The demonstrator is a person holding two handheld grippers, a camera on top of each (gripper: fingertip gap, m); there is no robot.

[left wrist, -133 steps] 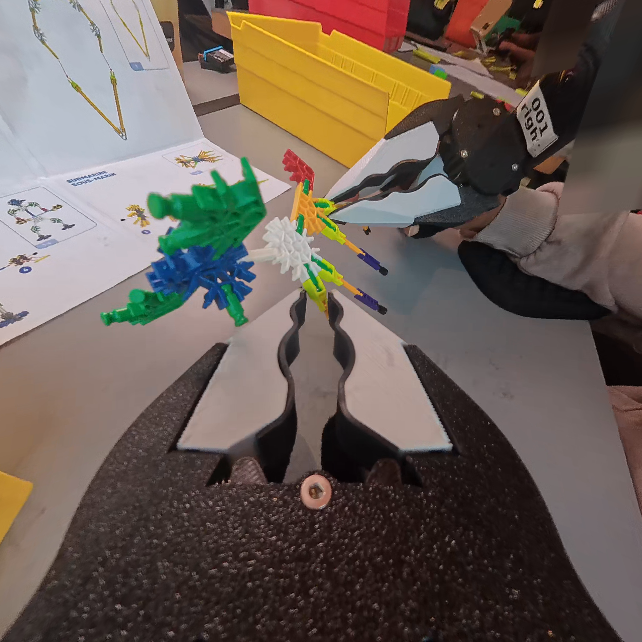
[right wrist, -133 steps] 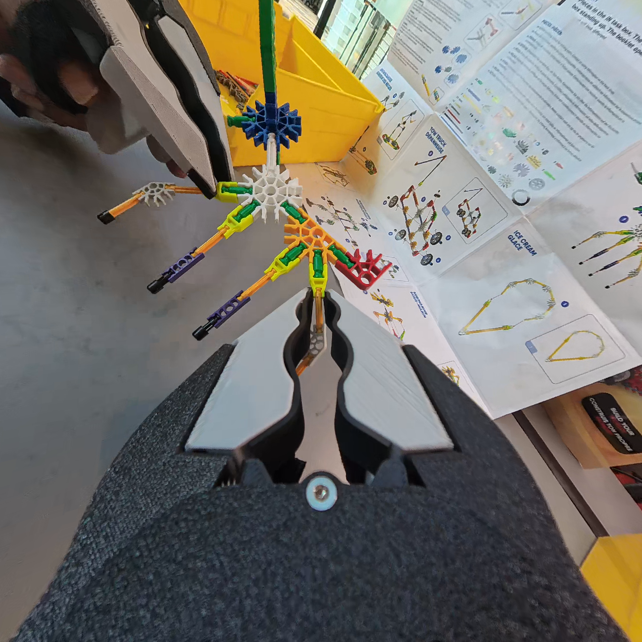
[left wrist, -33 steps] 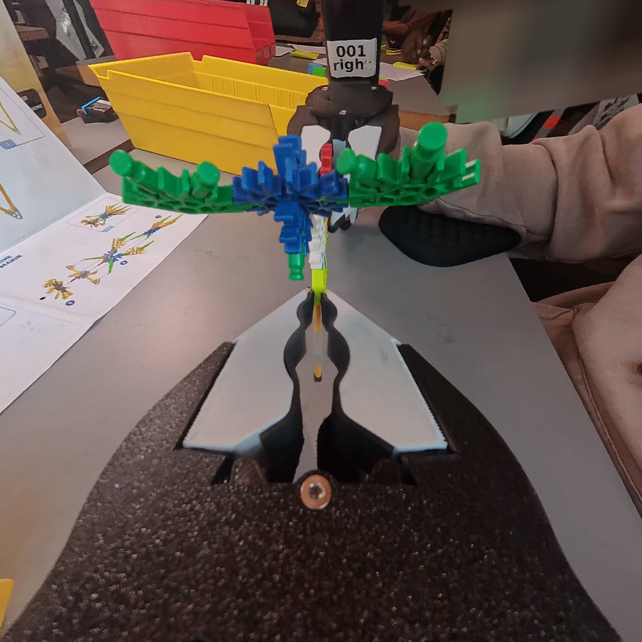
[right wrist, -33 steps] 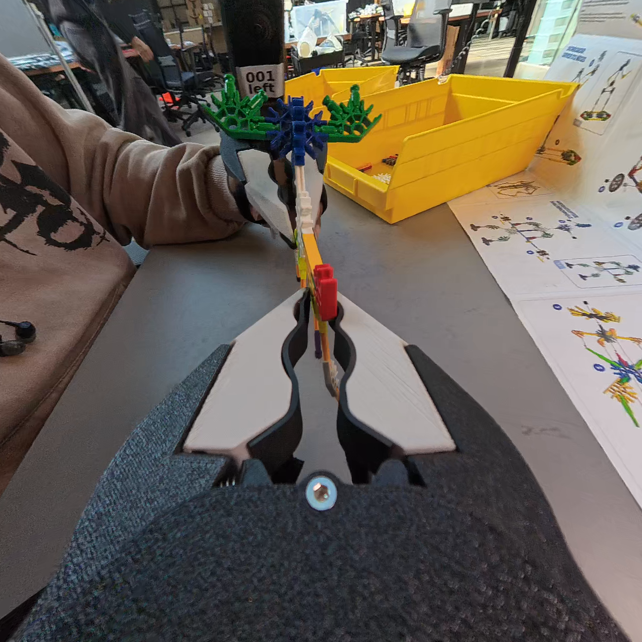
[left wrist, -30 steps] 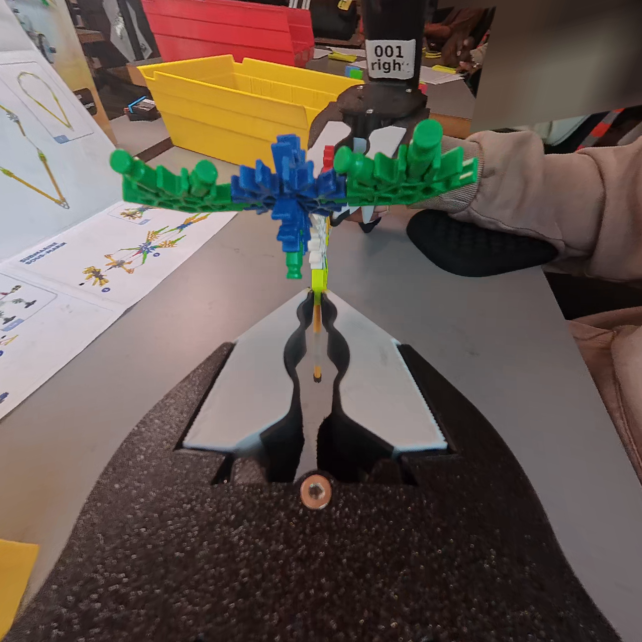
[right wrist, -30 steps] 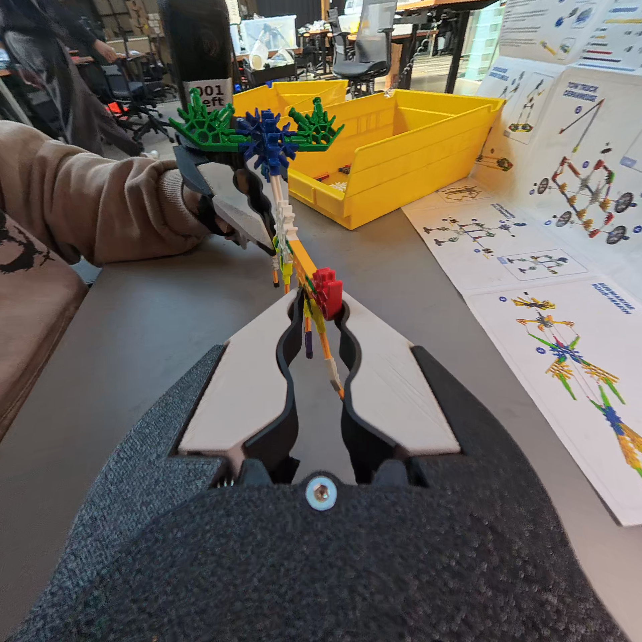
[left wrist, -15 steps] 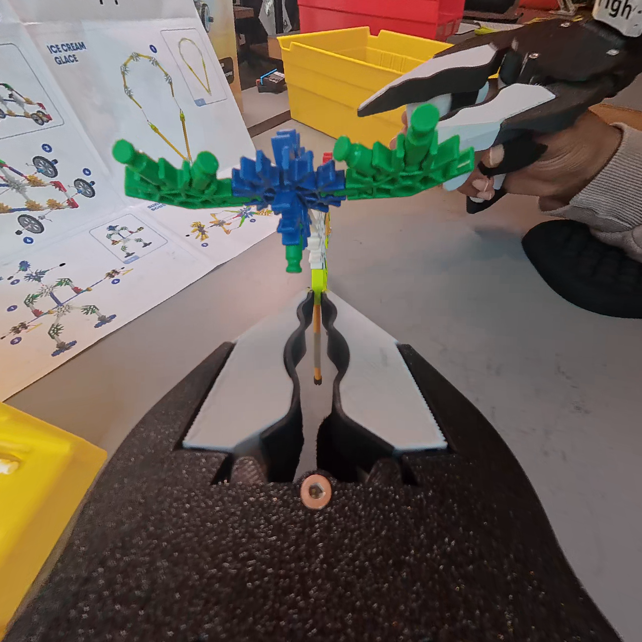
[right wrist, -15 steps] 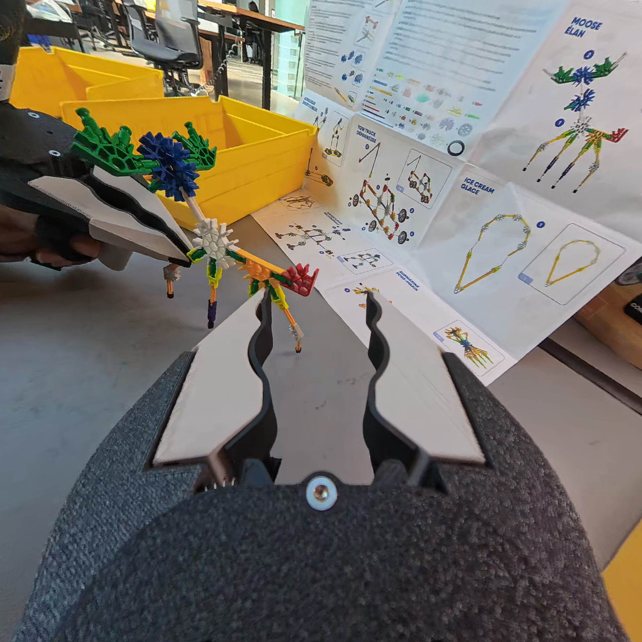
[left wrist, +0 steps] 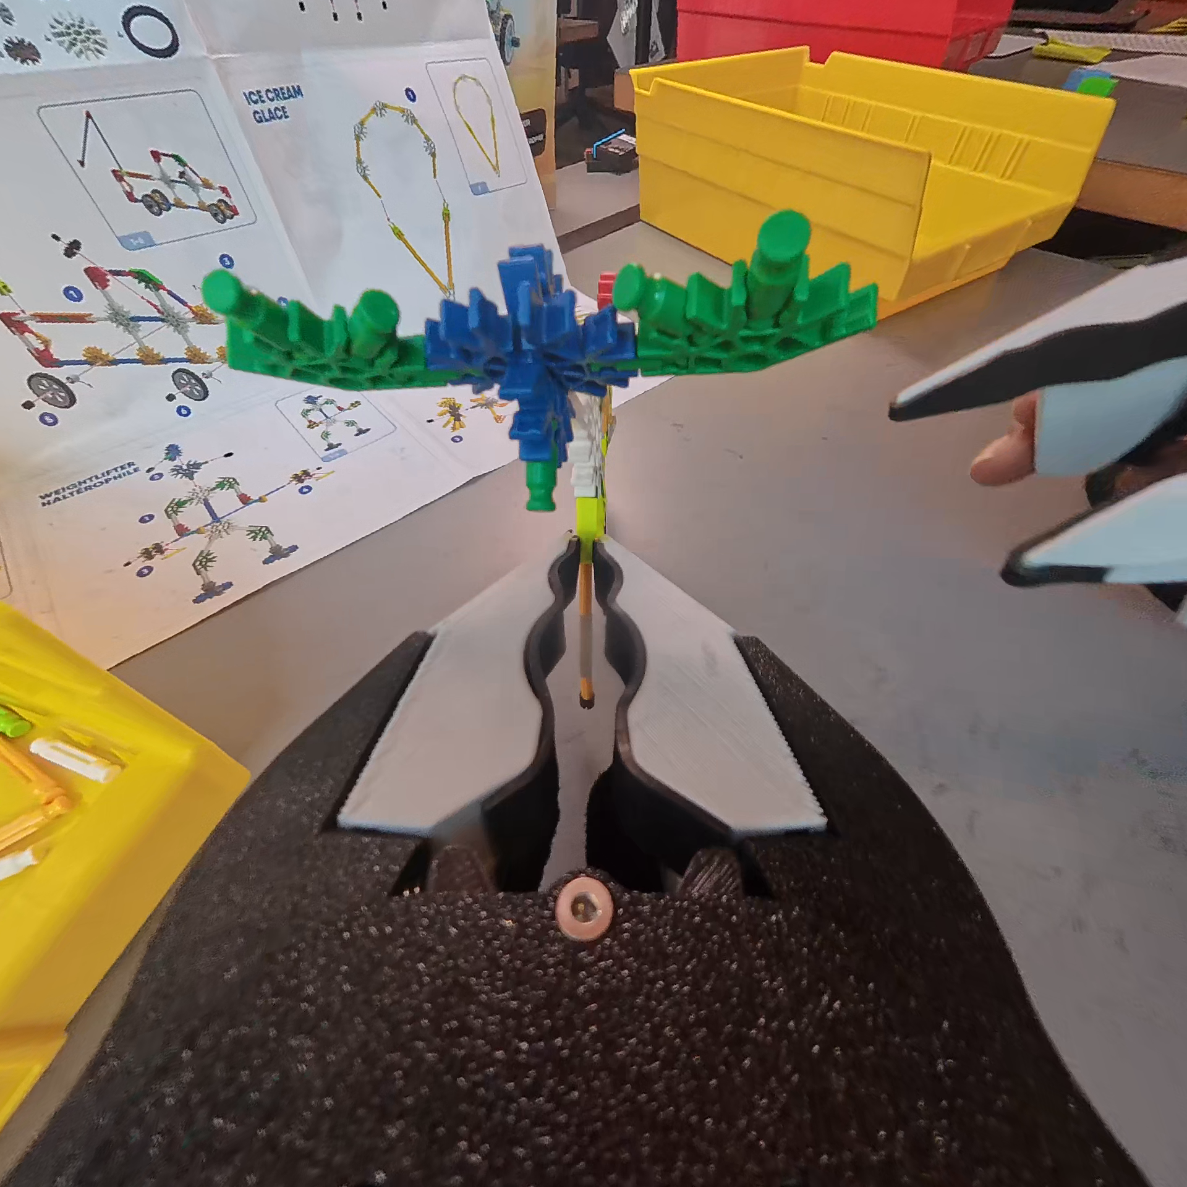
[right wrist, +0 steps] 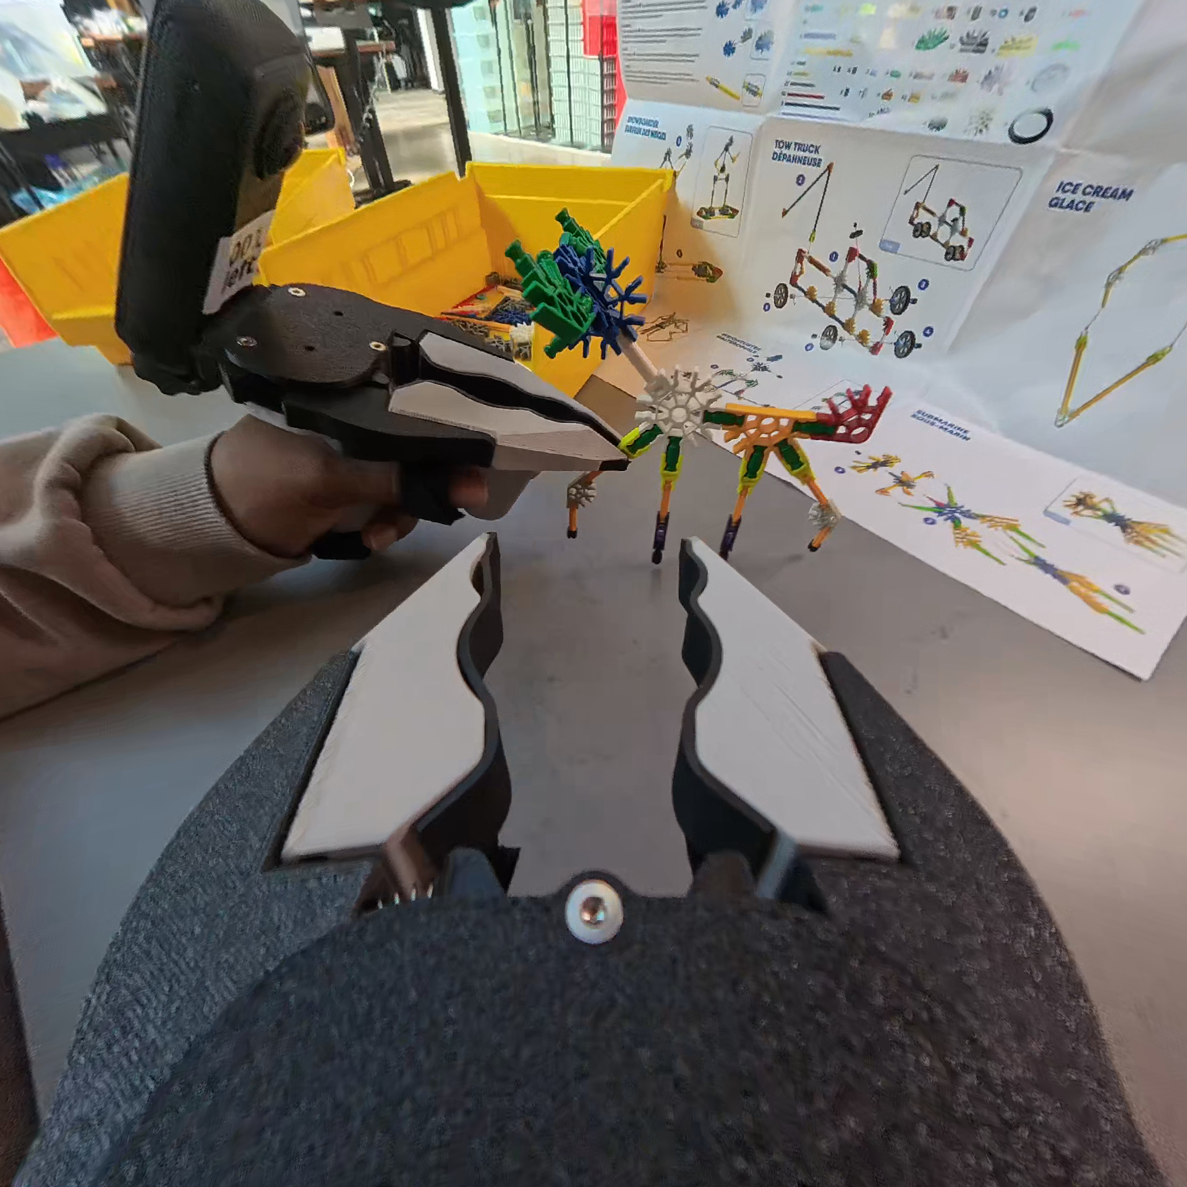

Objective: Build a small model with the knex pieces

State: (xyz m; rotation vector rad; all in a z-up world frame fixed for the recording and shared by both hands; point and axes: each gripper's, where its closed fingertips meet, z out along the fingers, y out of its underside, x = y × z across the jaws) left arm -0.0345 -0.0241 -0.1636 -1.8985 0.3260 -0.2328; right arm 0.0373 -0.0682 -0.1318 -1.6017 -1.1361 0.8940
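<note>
A toy animal built of rods and connectors has green antlers (left wrist: 751, 321), a blue head connector (left wrist: 533, 360), a white connector (right wrist: 674, 408), an orange body (right wrist: 767, 424), a red tail piece (right wrist: 857, 411) and several thin legs. My left gripper (left wrist: 586, 546) is shut on a front leg rod just below a yellow-green connector and holds the toy upright, legs down, close over the grey table; it also shows in the right wrist view (right wrist: 616, 449). My right gripper (right wrist: 588, 546) is open and empty, a little short of the toy's legs. It shows at the right in the left wrist view (left wrist: 1060, 462).
A folded instruction sheet (left wrist: 193, 193) stands and lies behind the toy (right wrist: 963, 225). Yellow bins stand at the back (left wrist: 835, 160) (right wrist: 449, 237). Another yellow bin with loose pieces is at the near left (left wrist: 96, 835). A red bin (left wrist: 835, 26) is farther back.
My right gripper has opened, let go of the toy's rear and drawn back. My left gripper keeps its hold and has swung the toy round toward the instruction sheet.
</note>
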